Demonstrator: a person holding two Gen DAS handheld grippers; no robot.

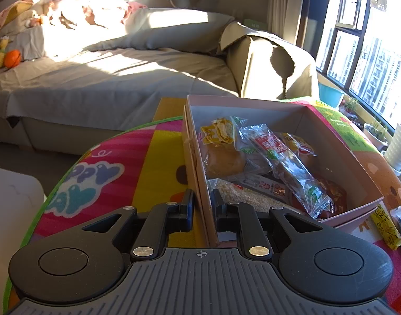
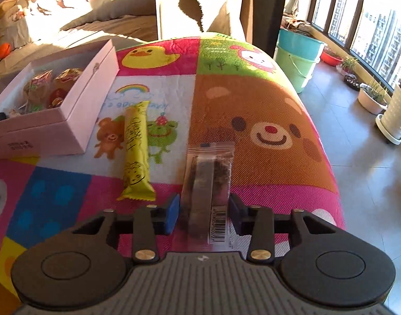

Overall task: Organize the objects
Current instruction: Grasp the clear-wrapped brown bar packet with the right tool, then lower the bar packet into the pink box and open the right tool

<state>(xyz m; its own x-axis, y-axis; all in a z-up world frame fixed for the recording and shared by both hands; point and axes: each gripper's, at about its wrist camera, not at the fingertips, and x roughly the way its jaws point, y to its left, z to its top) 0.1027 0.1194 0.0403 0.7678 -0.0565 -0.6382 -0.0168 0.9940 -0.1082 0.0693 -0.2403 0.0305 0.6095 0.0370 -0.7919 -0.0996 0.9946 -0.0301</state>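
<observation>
Matt pink cardboard box (image 2: 77, 120) – glossy clear plastic packet (image 2: 208, 178).

You have a pale pink cardboard box (image 2: 77, 120) lying open on the colourful cartoon-print surface (image 2: 253, 99), its near wall standing upright. Inside it your wrapped snacks lie in a loose heap: a round bun in clear wrap (image 1: 224, 157), a long clear packet with a red label (image 1: 284, 162) slanting across the top, and a pack of pale grains (image 1: 242, 194). Just beside the box, a yellow snack bar (image 2: 136, 152) lies flat lengthwise. Near it, a clear packet of dark contents (image 2: 208, 183) with a barcode sticker lies parallel
</observation>
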